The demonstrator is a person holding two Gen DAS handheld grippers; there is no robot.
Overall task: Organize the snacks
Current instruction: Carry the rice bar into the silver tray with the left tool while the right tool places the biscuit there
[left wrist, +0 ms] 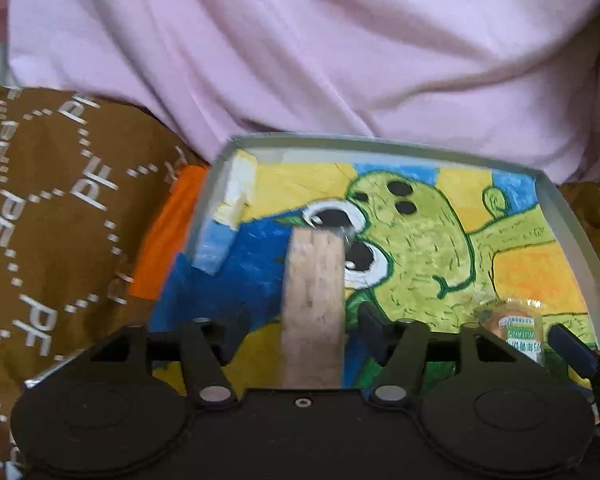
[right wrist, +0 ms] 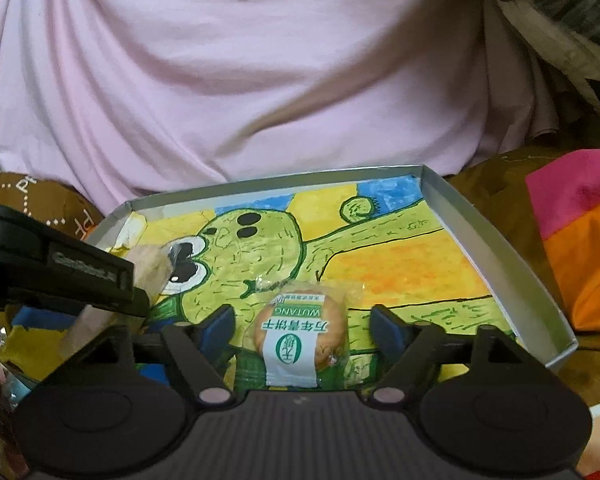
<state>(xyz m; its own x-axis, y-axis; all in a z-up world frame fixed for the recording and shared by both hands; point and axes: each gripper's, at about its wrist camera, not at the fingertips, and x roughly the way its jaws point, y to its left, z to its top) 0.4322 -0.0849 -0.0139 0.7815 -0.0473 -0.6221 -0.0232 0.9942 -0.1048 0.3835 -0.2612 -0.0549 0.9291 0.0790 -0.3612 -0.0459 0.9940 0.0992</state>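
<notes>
Biscuit packet [right wrist: 296, 334] lies in the tray [right wrist: 500, 248] between the right hand-held gripper's [right wrist: 300, 330] open, untouching jaws.

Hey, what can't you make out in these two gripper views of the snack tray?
- Left wrist view: long beige snack is motion-blurred; its near end is hidden behind the left gripper.
- Left wrist view: round biscuit packet is partly hidden by a right gripper finger.
- Right wrist view: tray near-left corner hidden by the left gripper.

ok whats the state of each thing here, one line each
tray: open, on brown cloth, drawing lining its floor
biscuit pack: sealed, flat in tray, between open right gripper fingers
wafer stick: wrapped, between left gripper fingers, no grip visible
</notes>
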